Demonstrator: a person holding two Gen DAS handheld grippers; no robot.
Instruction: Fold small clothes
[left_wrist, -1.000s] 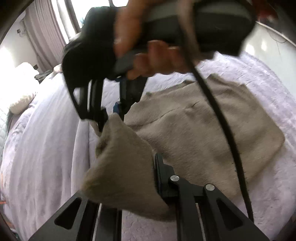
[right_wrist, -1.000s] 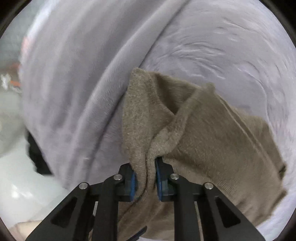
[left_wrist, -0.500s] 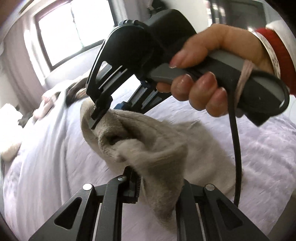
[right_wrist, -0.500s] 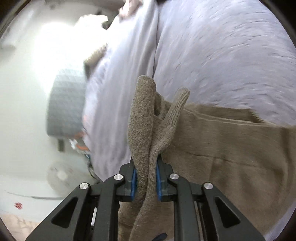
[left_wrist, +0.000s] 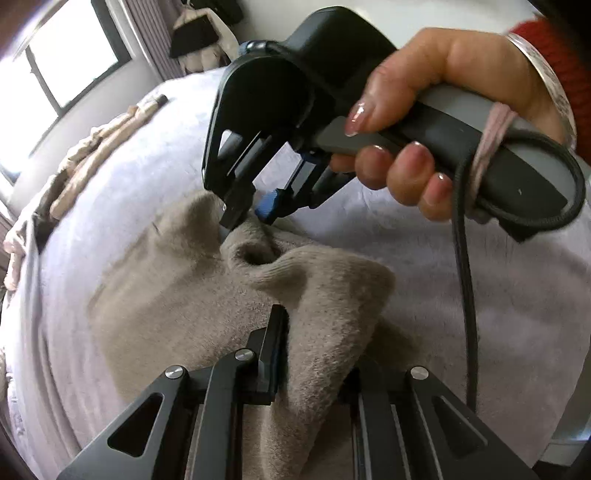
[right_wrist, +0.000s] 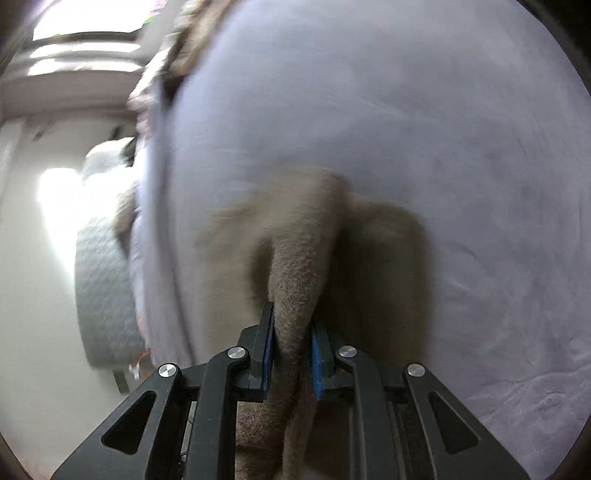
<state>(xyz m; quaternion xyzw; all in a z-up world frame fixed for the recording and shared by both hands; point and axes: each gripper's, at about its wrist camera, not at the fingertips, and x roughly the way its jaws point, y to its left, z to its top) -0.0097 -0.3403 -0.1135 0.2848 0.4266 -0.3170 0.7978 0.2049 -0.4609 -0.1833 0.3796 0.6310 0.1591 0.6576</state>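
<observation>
Both tongs pinch the soft brown cloth (left_wrist: 177, 295) on the purple bed (left_wrist: 498, 295): left tongs (left_wrist: 314, 354), right tongs (right_wrist: 291, 347). A black cord (left_wrist: 467, 295) hangs beside it. More clothes (left_wrist: 85, 155) lie far back.

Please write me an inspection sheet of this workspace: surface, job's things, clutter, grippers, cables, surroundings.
Surface: lilac plush bedspread, wrinkled.
Job's things: beige fleece garment, partly lying on the bedspread, two bunched parts lifted.
Clutter: pale beige crumpled clothes at the bed's far edge.
Grippers: left gripper and right gripper, jaws of each shut on a garment fold; right hand holds its grey handle.
Cables: black cable hanging from the handle, tied with pink cord.
Surroundings: window, curtain.
</observation>
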